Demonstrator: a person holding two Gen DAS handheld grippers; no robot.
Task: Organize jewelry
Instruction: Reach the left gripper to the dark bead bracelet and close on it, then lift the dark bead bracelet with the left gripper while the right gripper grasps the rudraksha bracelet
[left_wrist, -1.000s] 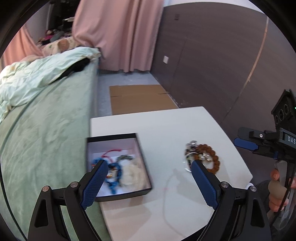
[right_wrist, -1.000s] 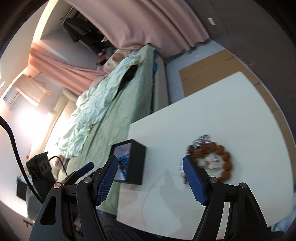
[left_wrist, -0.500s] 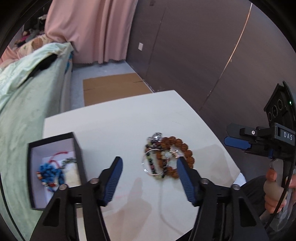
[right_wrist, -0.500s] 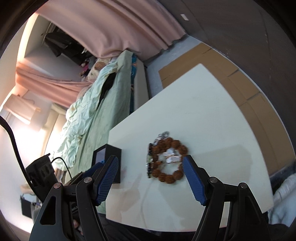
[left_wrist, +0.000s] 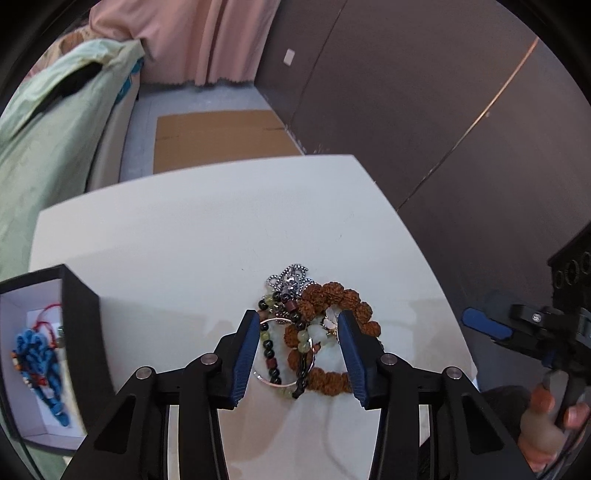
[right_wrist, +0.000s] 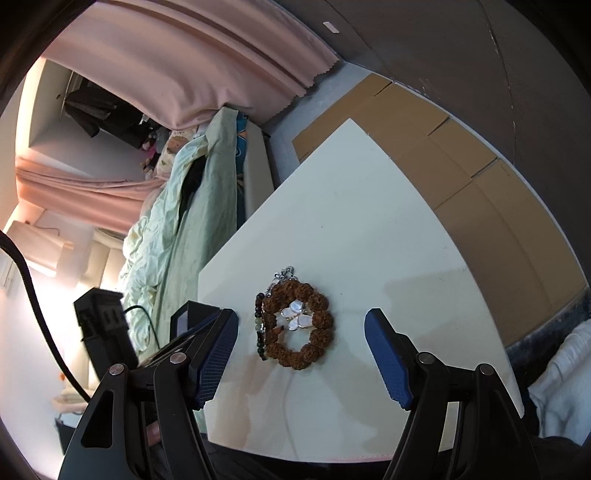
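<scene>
Left gripper (left_wrist: 297, 354), swung from the box (left_wrist: 79, 332) at lower left, has narrowed its fingers around the bracelet pile (left_wrist: 314, 332), not yet pinching. Pickup looks imminent; right gripper (right_wrist: 301, 354) stays spread, empty.

One box (left_wrist: 79, 325), one jewelry pile (left_wrist: 314, 332)

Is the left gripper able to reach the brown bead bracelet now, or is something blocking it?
Probably yes. The left gripper sits right over the jewelry pile, its jaws just closing around it, nothing covering the brown bead bracelet. But a thin ring and a dark bead strand overlap it and may come along.
</scene>
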